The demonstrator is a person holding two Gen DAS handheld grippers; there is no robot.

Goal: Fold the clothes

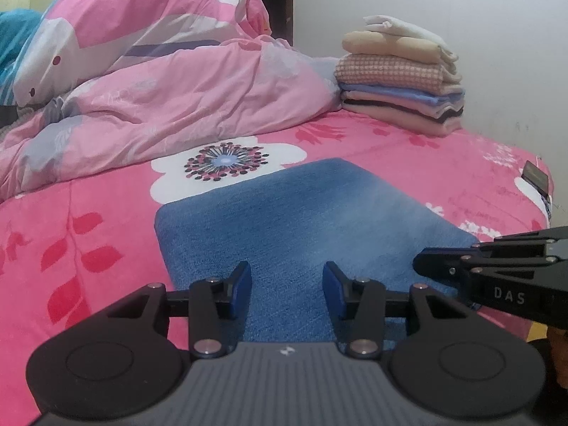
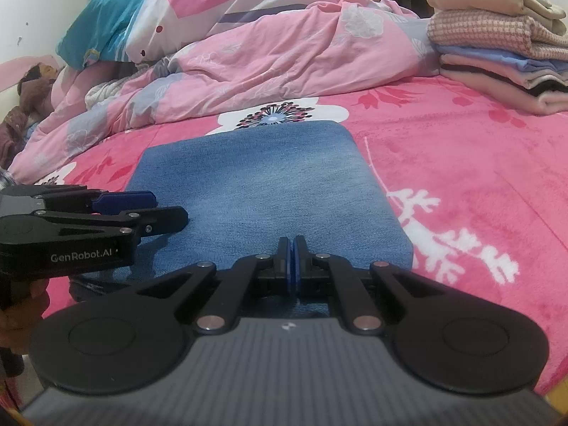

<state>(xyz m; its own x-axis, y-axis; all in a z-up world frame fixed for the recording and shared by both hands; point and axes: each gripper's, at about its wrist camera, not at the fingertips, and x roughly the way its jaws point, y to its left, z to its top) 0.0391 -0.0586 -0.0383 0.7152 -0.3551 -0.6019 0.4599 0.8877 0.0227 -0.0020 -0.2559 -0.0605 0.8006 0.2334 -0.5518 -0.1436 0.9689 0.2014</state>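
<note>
A folded blue denim-like garment (image 1: 301, 213) (image 2: 262, 184) lies flat on the pink flowered bed sheet (image 1: 88, 248) (image 2: 461, 159). My left gripper (image 1: 287, 284) is open just above the garment's near edge, with nothing between its blue pads. In the right wrist view it (image 2: 170, 209) comes in from the left over the garment's left side. My right gripper (image 2: 293, 245) is shut, pads together, over the garment's near edge. From the left wrist view its tip (image 1: 420, 264) sits at the garment's right edge. No fabric shows between its pads.
A stack of folded clothes (image 1: 401, 78) (image 2: 497, 35) stands at the back right by the wall. A crumpled pink duvet (image 1: 177, 99) (image 2: 266, 53) fills the back left, with a teal pillow (image 2: 103, 28) and a plush toy (image 2: 35, 85). A small dark object (image 1: 536, 177) lies at the bed's right edge.
</note>
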